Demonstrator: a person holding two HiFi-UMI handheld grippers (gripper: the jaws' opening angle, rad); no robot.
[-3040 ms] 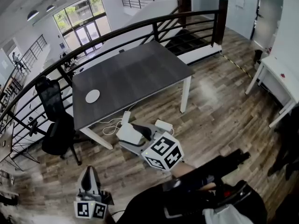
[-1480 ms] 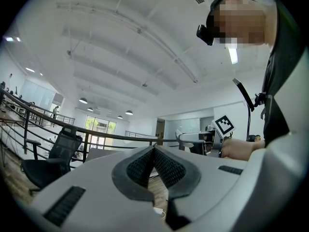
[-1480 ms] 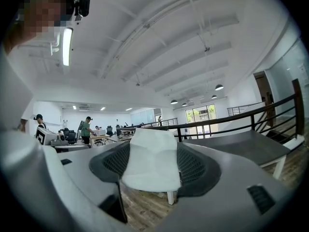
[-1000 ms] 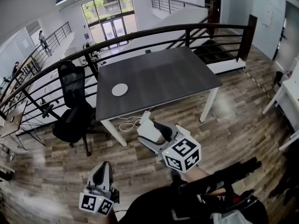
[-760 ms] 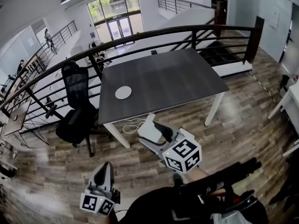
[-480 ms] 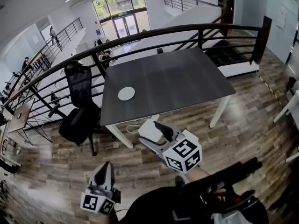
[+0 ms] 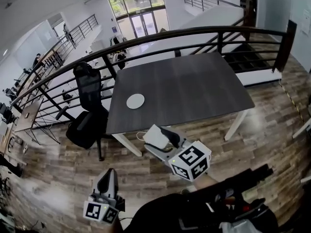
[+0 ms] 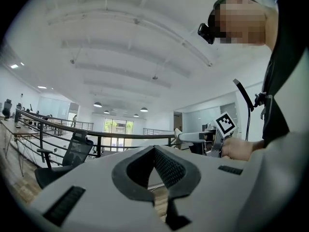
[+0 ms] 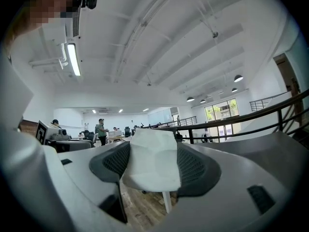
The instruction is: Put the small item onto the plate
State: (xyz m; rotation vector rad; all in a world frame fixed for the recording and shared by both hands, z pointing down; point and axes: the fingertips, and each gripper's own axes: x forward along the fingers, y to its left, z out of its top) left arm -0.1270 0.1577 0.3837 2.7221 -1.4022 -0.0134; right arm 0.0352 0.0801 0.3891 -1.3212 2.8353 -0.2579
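moved: table [image 7: 194,89] looks closer than before | right gripper [image 7: 158,135]: fingers wide, holding the small white item [image 7: 153,139] over the floor [image 7: 53,178], well apart from the white plate [image 7: 135,101] | left gripper [image 7: 109,173]: fingers together, empty

You have no words, numbers or brand names to read anywhere in these views. The only printed marks are the black-and-white square patterns on your left gripper [image 7: 110,173] and right gripper [image 7: 159,135]. They carry no letters or digits.
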